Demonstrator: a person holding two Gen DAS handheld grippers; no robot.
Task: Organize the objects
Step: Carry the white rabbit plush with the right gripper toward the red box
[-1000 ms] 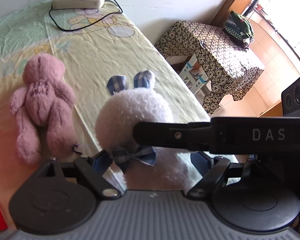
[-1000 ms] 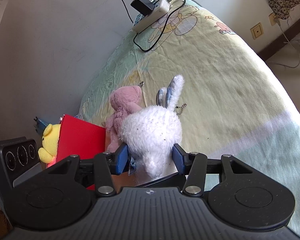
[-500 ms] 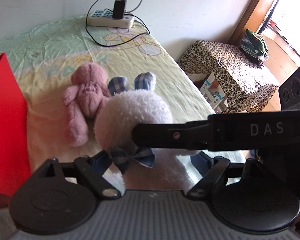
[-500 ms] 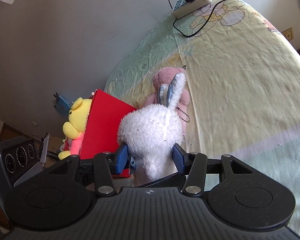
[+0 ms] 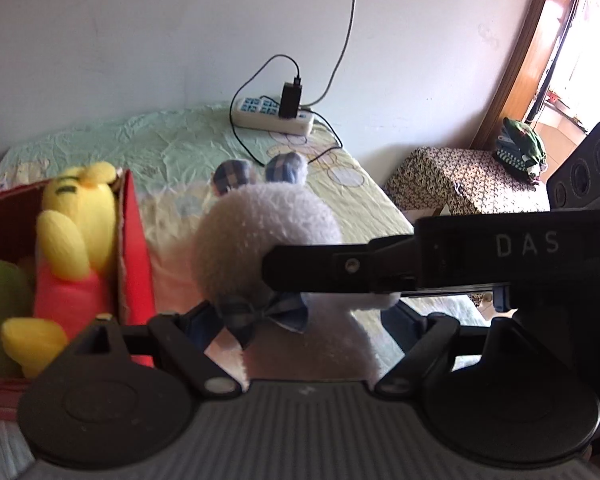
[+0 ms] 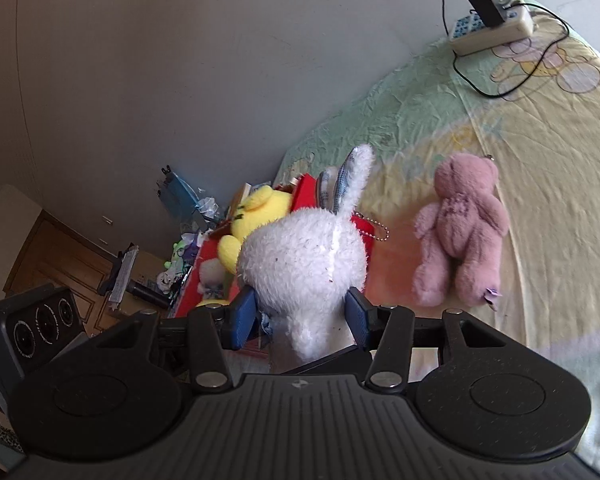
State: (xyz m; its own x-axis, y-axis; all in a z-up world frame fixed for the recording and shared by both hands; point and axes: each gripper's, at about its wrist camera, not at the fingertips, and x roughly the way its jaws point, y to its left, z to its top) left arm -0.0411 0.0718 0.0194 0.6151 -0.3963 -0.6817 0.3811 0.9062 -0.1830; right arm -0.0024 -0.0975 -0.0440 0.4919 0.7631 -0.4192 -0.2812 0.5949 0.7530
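A fluffy white plush rabbit with blue checked ears and a checked bow [image 6: 304, 264] is hanging above the bed, gripped from two sides at once. The right gripper [image 6: 302, 316] is clasping its body between blue pads [image 6: 358, 314], while the left gripper [image 5: 296, 324] is pinching the toy lower down, near the bow — its fingertips are mostly hidden by fur, so only the contact is plain. The rabbit is sitting just right of an open red cardboard box [image 5: 134, 256], level with its rim and not inside it. A yellow plush bear in a pink top [image 5: 74, 240] is leaning in that box beside a green soft toy [image 5: 0, 312]. A pink plush teddy bear [image 6: 460, 232] is lying face down on the pale yellow-green cartoon bedsheet [image 6: 548, 184], well right of the box. A white power strip with a black charger [image 5: 274, 114] is resting at the far edge, by the wall.
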